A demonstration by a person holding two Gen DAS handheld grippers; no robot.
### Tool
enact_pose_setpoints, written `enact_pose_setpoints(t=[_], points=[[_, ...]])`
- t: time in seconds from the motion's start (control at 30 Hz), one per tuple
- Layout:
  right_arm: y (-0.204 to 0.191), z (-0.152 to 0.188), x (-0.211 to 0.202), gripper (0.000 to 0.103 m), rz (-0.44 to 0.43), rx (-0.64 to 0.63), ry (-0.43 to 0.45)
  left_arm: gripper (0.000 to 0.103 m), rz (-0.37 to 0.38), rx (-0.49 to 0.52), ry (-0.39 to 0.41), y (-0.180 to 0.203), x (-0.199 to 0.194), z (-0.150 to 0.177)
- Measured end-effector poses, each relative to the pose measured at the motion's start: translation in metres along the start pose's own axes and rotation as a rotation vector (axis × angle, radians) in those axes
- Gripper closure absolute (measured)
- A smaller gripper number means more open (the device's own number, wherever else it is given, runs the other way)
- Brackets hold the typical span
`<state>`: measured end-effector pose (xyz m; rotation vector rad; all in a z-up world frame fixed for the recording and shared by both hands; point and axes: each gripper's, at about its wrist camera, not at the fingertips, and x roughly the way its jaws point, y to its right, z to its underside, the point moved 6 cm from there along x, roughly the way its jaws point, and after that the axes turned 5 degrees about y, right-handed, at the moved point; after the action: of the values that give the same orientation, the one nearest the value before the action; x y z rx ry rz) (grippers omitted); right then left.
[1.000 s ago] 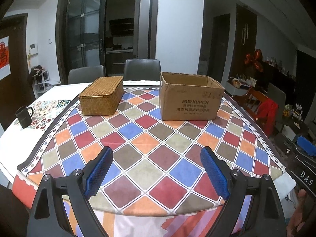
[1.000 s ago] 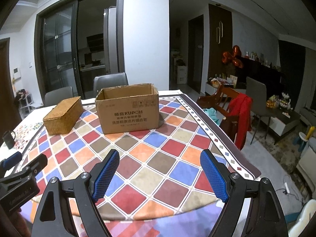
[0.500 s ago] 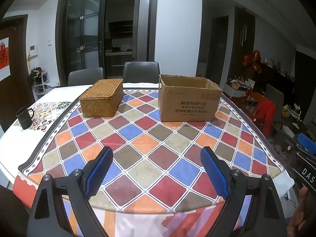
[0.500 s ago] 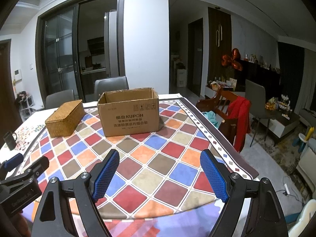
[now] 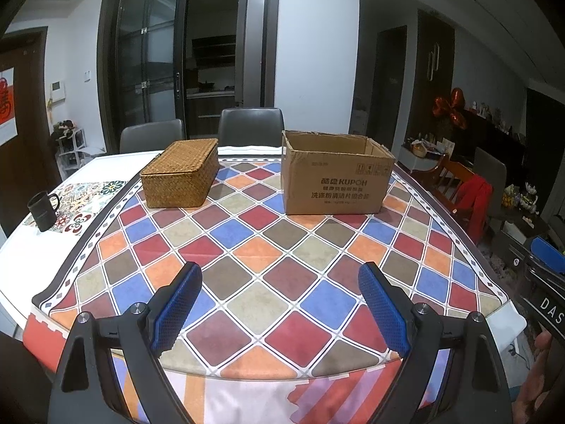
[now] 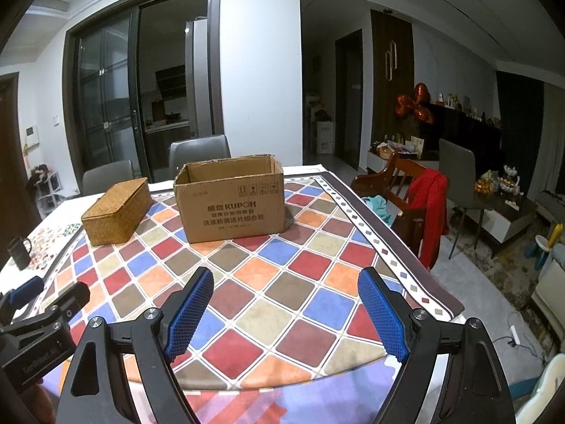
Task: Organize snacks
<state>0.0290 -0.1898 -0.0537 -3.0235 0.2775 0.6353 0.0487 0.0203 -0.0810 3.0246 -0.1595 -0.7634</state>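
From the left wrist, the left gripper (image 5: 280, 307) hangs with its blue ribbed pads apart and bare over the diamond-patterned worktop (image 5: 257, 296); far off sit a lidded woven basket (image 5: 180, 173) and an open-topped cardboard box (image 5: 335, 180) — near each other, not touching. From the right wrist, the right gripper (image 6: 286, 312) is likewise spread and empty; the box (image 6: 231, 203) stands beyond it, the rectangular basket (image 6: 118, 210) to its left — no snacks visible.

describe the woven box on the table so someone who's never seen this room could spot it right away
Start at the round table with the diamond-patterned cloth. At its far side, before two grey chairs, two boxes stand apart: the woven box is the left one. Unlike the taller, open-topped cardboard box with printed lettering, it is low, golden-brown wicker with its lid shut.
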Motion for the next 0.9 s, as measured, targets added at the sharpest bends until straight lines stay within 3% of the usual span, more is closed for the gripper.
enact_pose_setpoints(t=[0.9], points=[[0.0027,-0.0020,-0.0036,0.018,0.003,-0.003,0.008,0.012,0.000,0.004,-0.003,0.0020,-0.0005,-0.0019]])
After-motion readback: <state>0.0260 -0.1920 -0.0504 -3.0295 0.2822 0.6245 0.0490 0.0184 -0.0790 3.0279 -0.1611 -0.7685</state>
